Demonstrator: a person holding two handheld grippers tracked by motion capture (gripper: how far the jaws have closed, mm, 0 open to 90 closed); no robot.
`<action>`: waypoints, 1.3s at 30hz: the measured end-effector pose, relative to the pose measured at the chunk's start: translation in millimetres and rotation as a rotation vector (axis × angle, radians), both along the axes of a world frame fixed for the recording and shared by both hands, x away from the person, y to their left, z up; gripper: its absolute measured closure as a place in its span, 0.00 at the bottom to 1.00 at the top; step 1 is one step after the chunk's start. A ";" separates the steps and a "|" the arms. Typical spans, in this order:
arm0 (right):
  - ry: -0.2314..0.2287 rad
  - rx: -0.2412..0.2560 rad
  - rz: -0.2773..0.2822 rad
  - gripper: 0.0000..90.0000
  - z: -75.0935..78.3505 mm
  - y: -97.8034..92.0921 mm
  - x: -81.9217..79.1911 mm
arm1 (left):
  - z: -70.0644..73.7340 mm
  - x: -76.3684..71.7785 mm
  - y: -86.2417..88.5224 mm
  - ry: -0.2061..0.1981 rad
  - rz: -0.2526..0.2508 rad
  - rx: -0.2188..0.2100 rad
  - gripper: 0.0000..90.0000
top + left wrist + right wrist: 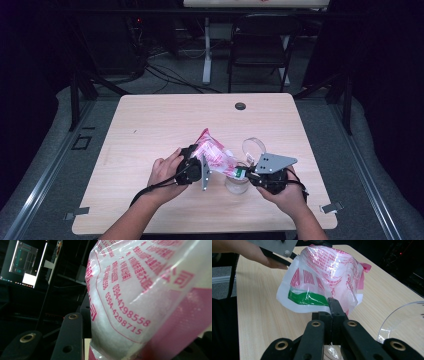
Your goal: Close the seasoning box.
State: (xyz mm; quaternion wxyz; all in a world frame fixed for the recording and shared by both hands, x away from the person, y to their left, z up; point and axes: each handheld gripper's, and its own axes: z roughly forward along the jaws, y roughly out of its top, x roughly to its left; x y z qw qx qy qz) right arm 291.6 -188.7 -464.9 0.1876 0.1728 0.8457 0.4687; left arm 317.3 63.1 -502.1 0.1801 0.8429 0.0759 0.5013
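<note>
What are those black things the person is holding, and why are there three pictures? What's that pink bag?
A person sits at a wooden table with a hand-held tool in each hand, called a gripper: two black jaws that pinch. One picture looks down from above. The other two come from small cameras riding on each gripper. The left gripper and the right gripper both pinch a clear plastic bag with pink writing and white powdery stuff inside, holding it over a clear jar. The jar's open lid stands up behind it.

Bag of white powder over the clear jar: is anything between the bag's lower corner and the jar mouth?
Nothing visible: the bag, held by left gripper and right gripper, hangs with its corner just above the jar.
</note>
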 end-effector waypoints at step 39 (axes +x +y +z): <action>0.003 0.006 -0.006 1.00 -1.5 -4.0 -0.5 | 7.9 -3.3 -4.5 -0.061 -0.003 0.064 0.67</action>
